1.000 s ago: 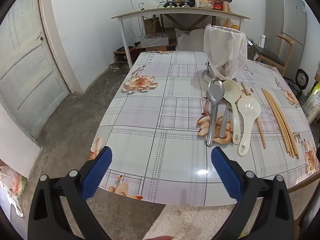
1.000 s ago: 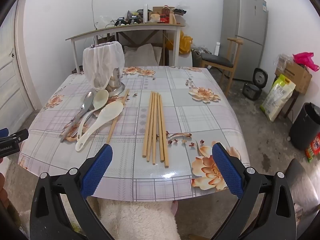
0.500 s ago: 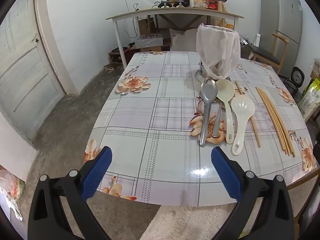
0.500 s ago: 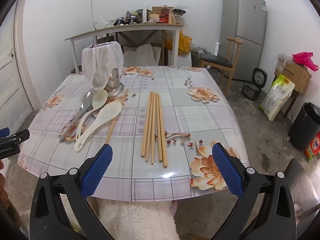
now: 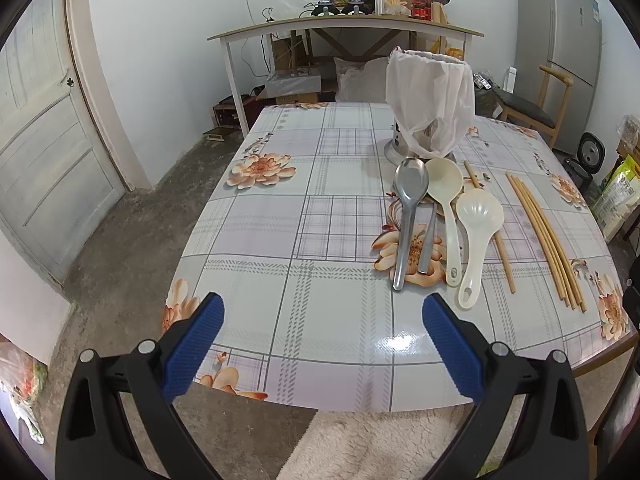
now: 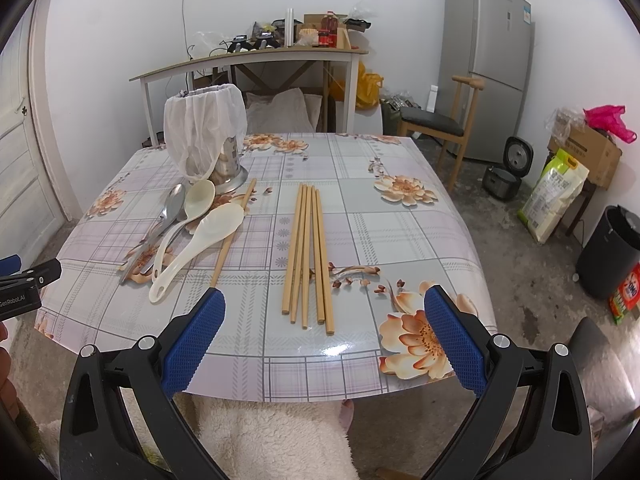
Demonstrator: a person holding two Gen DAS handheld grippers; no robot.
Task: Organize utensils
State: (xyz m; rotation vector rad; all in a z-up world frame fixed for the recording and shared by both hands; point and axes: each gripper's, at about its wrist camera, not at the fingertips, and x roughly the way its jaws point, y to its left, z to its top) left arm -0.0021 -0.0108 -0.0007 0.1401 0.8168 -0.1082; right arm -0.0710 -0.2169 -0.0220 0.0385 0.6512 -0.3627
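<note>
Both tools have edged closer over the near surface edge: left tool (image 5: 322, 340) and right tool (image 6: 324, 336) gape wide, empty. Chopsticks (image 6: 307, 254) lie mid-surface; spoons (image 6: 188, 236) beside them toward the left edge, near the bag-covered holder (image 6: 208, 140).

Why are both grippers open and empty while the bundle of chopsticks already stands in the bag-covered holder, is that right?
Not quite: the chopsticks lie flat on the table, apart from the holder, as the right wrist view shows. Both the left gripper and right gripper are open and empty.
</note>
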